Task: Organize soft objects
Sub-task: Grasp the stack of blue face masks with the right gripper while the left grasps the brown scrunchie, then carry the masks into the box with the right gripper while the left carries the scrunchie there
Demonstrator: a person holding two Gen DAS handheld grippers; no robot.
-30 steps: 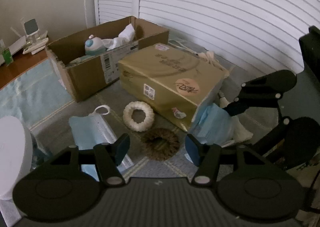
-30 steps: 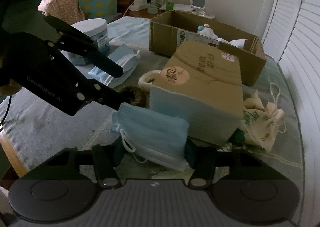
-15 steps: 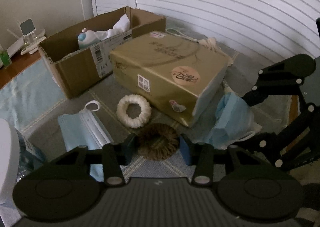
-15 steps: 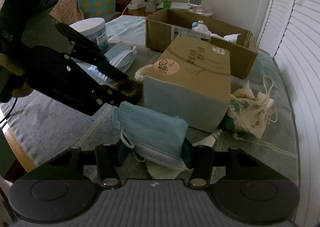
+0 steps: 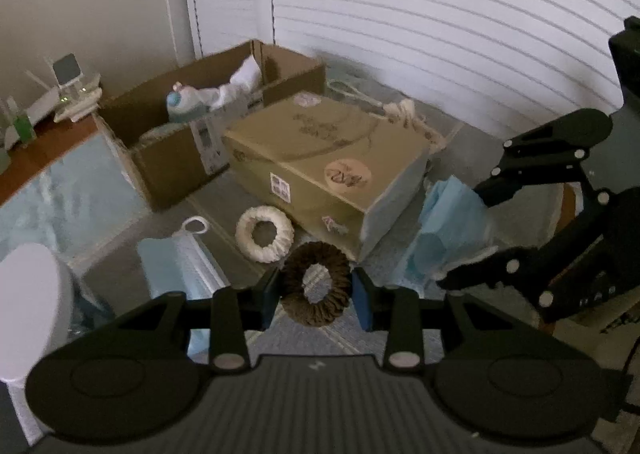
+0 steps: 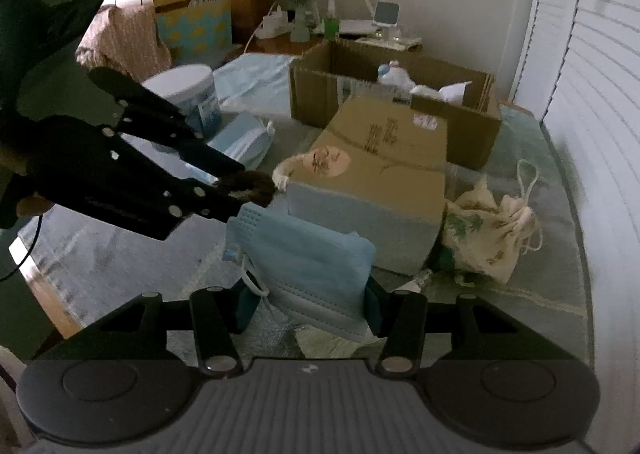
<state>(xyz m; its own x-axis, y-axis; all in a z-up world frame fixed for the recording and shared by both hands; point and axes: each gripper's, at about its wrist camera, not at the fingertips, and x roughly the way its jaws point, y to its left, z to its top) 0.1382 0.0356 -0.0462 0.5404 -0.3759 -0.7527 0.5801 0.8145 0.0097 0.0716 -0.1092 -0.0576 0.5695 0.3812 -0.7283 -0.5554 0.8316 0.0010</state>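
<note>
Since a second ago the left gripper (image 5: 316, 290) has narrowed from a wide gape down around the brown scrunchie (image 5: 316, 284). Its jaws are closing now, pads against both flanks of the ring. The scrunchie then lay flat ahead of the fingers; it now stands tilted between them with cloth showing through its hole, so it looks lifted clear, though I cannot be certain.

Right gripper (image 6: 306, 304): clenched on a folded blue face mask (image 6: 310, 268), as in the earlier frames. The mask sits higher against the background than before, so this hand has risen a little.

Layout in the left wrist view:
- white scrunchie (image 5: 265, 234) at 11 o'clock of the brown one, flat on the cloth, just beside the tissue pack (image 5: 328, 158).
- second blue mask (image 5: 176, 274) at 9 o'clock, lying on the table.
- open cardboard box (image 5: 168, 166) at 11 o'clock, far side, already holding a small plush and white fabric.
- right gripper and its mask at 3 o'clock.

In the right wrist view a drawstring cloth bag (image 6: 492, 238) lies at 2 o'clock, behind the tissue pack.

Judgement: both hands are now loaded with one soft item each. Likely destination is the cardboard box. The white scrunchie, second mask and cloth bag remain unsorted, so the task is partway through.
</note>
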